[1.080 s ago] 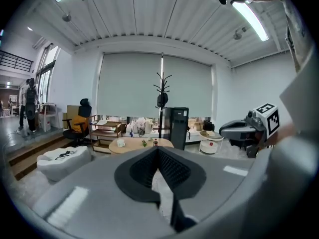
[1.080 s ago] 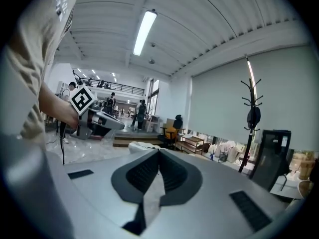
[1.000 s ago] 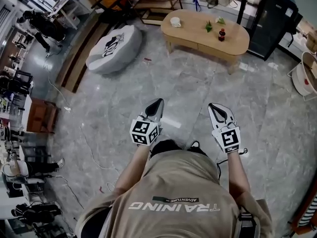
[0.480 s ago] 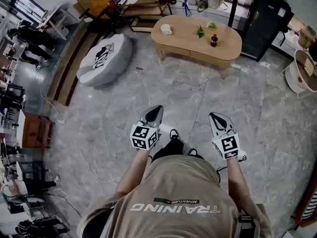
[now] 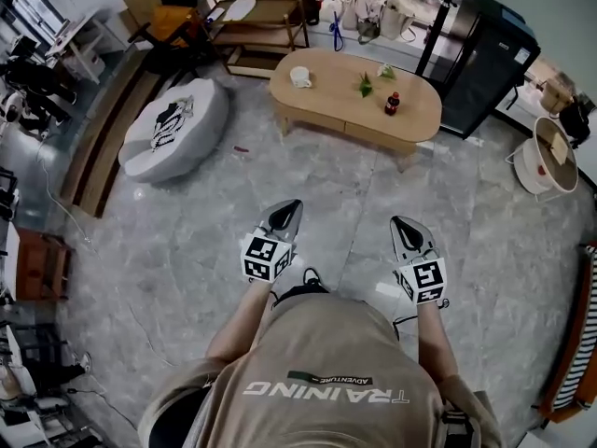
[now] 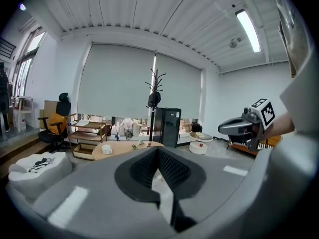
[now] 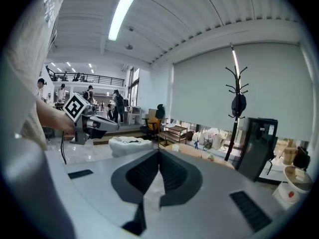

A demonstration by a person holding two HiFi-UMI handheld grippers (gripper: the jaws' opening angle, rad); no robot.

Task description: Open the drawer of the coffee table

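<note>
The oval wooden coffee table (image 5: 347,110) stands across the marble floor, well ahead of both grippers. A seam of a drawer front (image 5: 378,138) shows on its near side. A white mug (image 5: 300,77), a small red bottle (image 5: 392,104) and green items rest on top. My left gripper (image 5: 287,211) and right gripper (image 5: 407,224) are held side by side, pointing at the table, both shut and holding nothing. The left gripper view has its jaws (image 6: 157,150) closed with the table (image 6: 124,147) far off. In the right gripper view the jaws (image 7: 158,151) meet too.
A white pouf (image 5: 173,129) lies left of the table. A black cabinet (image 5: 485,59) and a coat stand sit at its right end, a wooden shelf trolley (image 5: 261,21) behind it. A round white basket (image 5: 541,157) stands far right. Cables trail on the floor at left.
The person has walked toward the coffee table, which now sits lower and larger in the head view. Both grippers came along, still shut and side by side.
</note>
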